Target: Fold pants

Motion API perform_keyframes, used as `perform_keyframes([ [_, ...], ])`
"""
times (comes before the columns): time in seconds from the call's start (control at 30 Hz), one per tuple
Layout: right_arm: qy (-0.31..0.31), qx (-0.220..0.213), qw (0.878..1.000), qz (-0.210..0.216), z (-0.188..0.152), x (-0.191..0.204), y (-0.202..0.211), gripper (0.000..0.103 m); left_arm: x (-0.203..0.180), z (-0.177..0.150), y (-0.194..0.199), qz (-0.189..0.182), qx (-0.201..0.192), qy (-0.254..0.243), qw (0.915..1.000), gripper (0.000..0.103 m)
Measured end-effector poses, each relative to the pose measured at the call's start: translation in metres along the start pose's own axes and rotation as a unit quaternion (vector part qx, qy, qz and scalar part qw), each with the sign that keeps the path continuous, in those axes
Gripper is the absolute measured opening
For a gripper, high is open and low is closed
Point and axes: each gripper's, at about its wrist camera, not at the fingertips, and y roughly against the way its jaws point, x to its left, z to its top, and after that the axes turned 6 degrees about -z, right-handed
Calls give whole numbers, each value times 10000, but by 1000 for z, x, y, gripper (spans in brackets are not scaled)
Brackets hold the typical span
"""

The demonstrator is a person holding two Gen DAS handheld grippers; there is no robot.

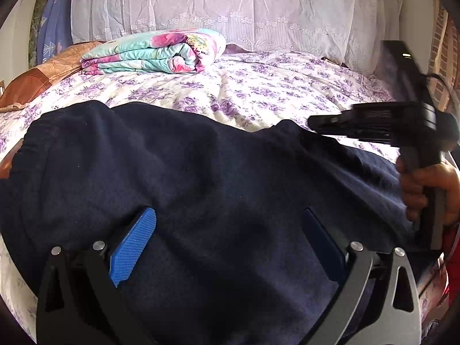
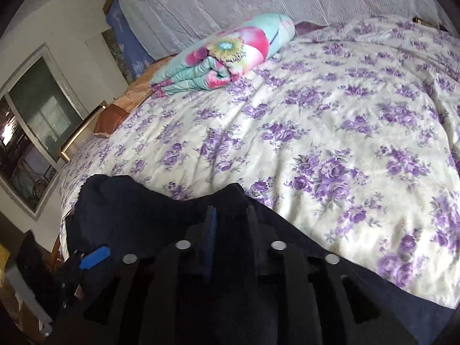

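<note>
The dark pants lie along the near edge of the bed. Beyond them the sheet is free up to a folded quilt. The left gripper stands wide over the pants; the right gripper is narrow, pinching their cloth.

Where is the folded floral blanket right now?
The folded floral blanket lies at the bed's far end, upper left in both views, against the lace curtain, well beyond the navy pants.

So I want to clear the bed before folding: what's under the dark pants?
The navy pants lie on the purple-flowered bedspread, which shows around their far edge. Anything beneath the fabric itself is covered and cannot be seen. The folded floral quilt sits apart, farther back.
</note>
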Motion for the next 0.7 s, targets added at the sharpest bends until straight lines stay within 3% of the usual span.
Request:
perform_keyframes([
  [0.03,52,-7,10000,2,-7,0,8,54,0,0,0,-2,-6,7,10000,98],
  [0.07,87,59,9999,-68,-13,-3,8,66,0,0,0,6,-10,13,10000,98],
  [0.13,173,573,9979,-263,-28,-12,-11,68,-1,1,-1,40,-11,27,10000,98],
  [0.23,-373,526,9979,12,-29,-30,0,67,-3,0,-3,104,35,-30,9999,98],
  [0.27,-627,421,9971,38,-33,-33,12,68,-3,0,-2,107,38,-42,9999,98],
  [0.33,-788,9,9957,485,-50,-38,56,69,-3,0,-2,92,38,-52,9999,98],
  [0.37,-780,-202,9951,578,-64,-41,79,75,-3,0,-2,87,35,-51,9999,98],
  [0.43,-812,-652,9941,288,-103,-51,133,85,-3,0,-1,92,35,-55,9999,98],
  [0.53,-966,-1057,9886,-459,-169,-78,209,87,-3,-1,-1,100,36,-74,9999,98],
  [0.63,-1844,-1233,9695,-1047,-236,-122,273,89,-2,-1,0,70,19,-78,9999,98],
  [0.7,-2680,-1148,9501,-1106,-269,-157,293,89,-2,-1,1,39,18,-83,10000,98],
])
